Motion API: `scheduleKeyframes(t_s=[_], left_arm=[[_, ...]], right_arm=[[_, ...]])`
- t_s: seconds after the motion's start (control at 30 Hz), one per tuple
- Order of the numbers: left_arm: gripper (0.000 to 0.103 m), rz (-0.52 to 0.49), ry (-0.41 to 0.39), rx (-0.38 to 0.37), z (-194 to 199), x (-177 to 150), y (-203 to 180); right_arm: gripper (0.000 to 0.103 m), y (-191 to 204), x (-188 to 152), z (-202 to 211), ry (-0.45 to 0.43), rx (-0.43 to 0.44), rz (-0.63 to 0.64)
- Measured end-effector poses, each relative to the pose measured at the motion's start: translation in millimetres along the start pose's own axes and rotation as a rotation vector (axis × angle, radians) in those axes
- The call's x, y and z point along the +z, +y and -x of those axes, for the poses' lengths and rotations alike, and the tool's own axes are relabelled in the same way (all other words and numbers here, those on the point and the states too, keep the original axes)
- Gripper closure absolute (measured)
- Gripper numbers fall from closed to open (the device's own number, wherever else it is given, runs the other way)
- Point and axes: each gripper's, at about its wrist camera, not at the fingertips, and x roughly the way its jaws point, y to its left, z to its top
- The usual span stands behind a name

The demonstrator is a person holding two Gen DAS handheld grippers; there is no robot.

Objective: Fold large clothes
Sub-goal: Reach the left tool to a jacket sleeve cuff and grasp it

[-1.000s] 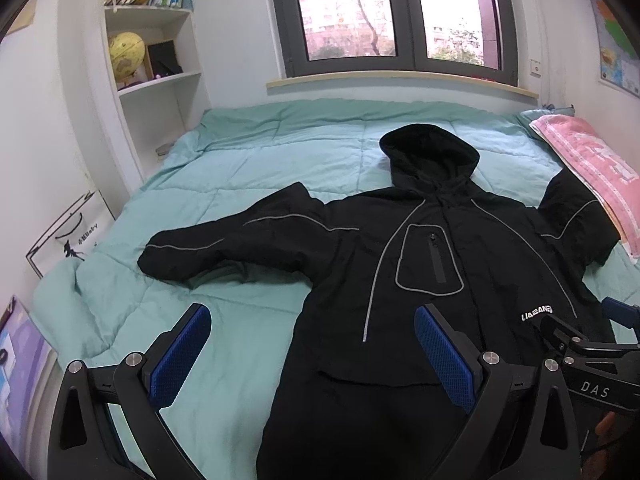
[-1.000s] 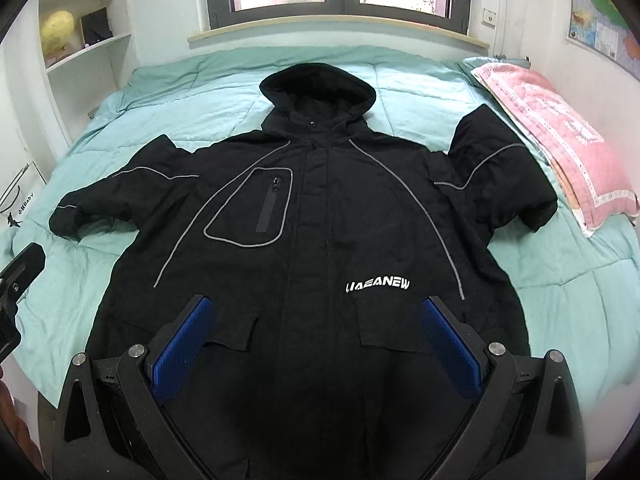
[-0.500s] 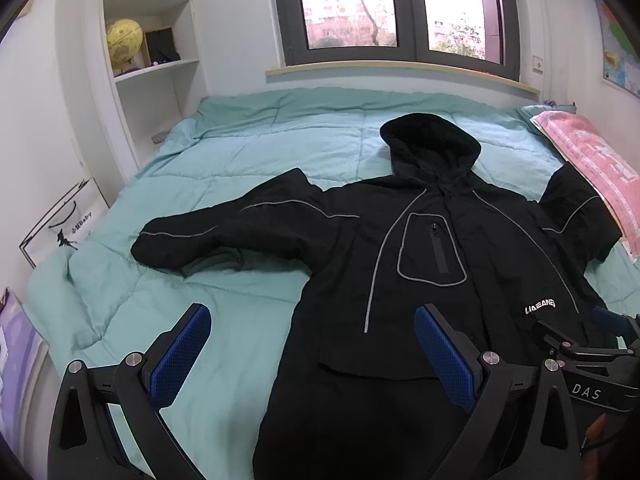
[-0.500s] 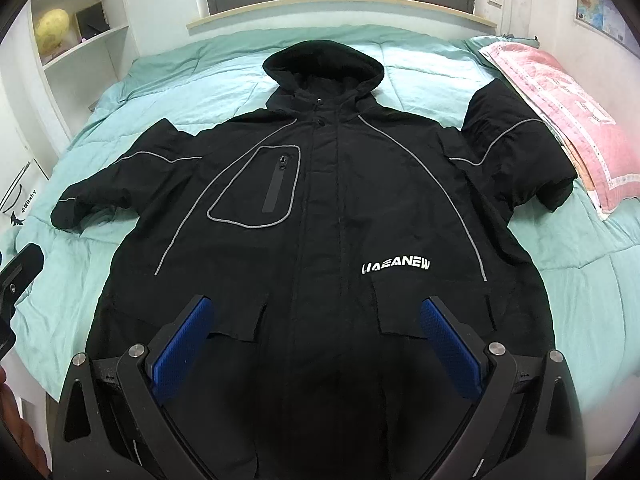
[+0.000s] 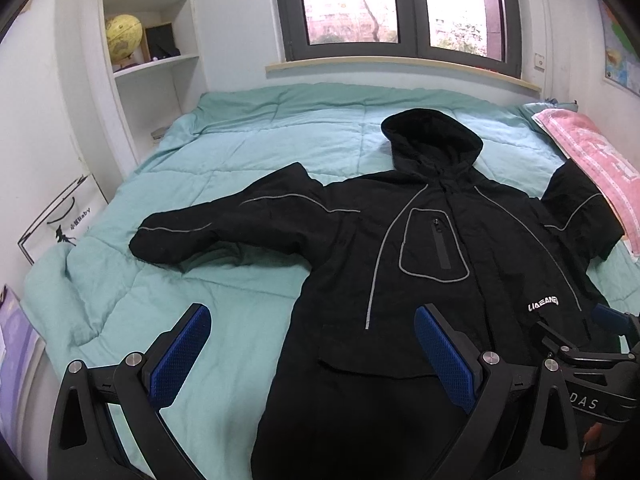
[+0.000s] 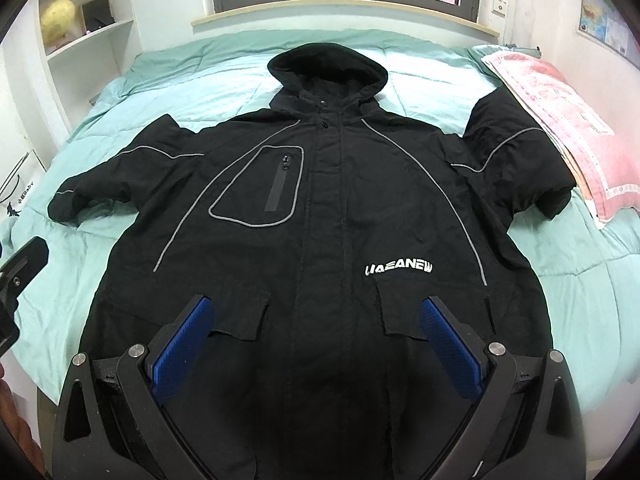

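A large black hooded jacket (image 6: pixel 332 216) (image 5: pixel 432 264) with grey piping and white lettering lies face up and spread flat on the teal bed (image 6: pixel 460 68), hood toward the window. Its left sleeve (image 5: pixel 216 228) stretches out sideways. The other sleeve (image 6: pixel 516 160) bends up beside the pink pillow. My left gripper (image 5: pixel 310 354) hovers open over the jacket's lower left edge, holding nothing. Above the jacket's hem and flap pockets, my right gripper (image 6: pixel 316 344) is open and empty too.
A pink pillow (image 6: pixel 560 120) lies along the bed's right side. White shelves (image 5: pixel 152 68) with a yellow globe and books stand at the far left. A white paper bag (image 5: pixel 64 220) leans by the bed's left edge. The window is behind the bed.
Both views have shifted slightly: the jacket sits a little lower and closer in the right wrist view, and the left gripper has tilted up a bit. Both grippers stay open.
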Motion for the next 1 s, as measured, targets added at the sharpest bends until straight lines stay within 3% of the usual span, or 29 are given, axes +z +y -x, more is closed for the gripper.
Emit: scheduleKeyframes(t_s=[0.5,0.63,0.73,0.8,0.87,1.0], left_arm=[[0.002,0.064,0.031,-0.001,-24.3,-2.2,27.0],[0.002,0.081,0.039,-0.005,-35.2,-1.7,37.8],[0.002,0.098,0.034,-0.013,-48.1,-1.0,48.9],[0.002,0.120,0.020,-0.033,-62.8,-1.1,60.2],[0.002,0.132,0.049,-0.002,-89.1,-4.2,77.3],[0.002,0.191,0.053,0.052,-129.2,-4.4,128.8]], right_arm=[[0.000,45.8,21.0,-5.2,-0.046,0.003,0.109],[0.000,61.4,32.3,-10.5,-0.083,0.006,0.136],[0.000,71.7,42.9,-20.4,-0.164,0.009,0.152],[0.000,76.6,47.3,-38.9,-0.256,0.000,0.175],[0.000,78.8,49.0,-71.8,-0.283,-0.065,0.188],[0.003,68.9,47.0,-134.4,-0.180,-0.059,0.135]])
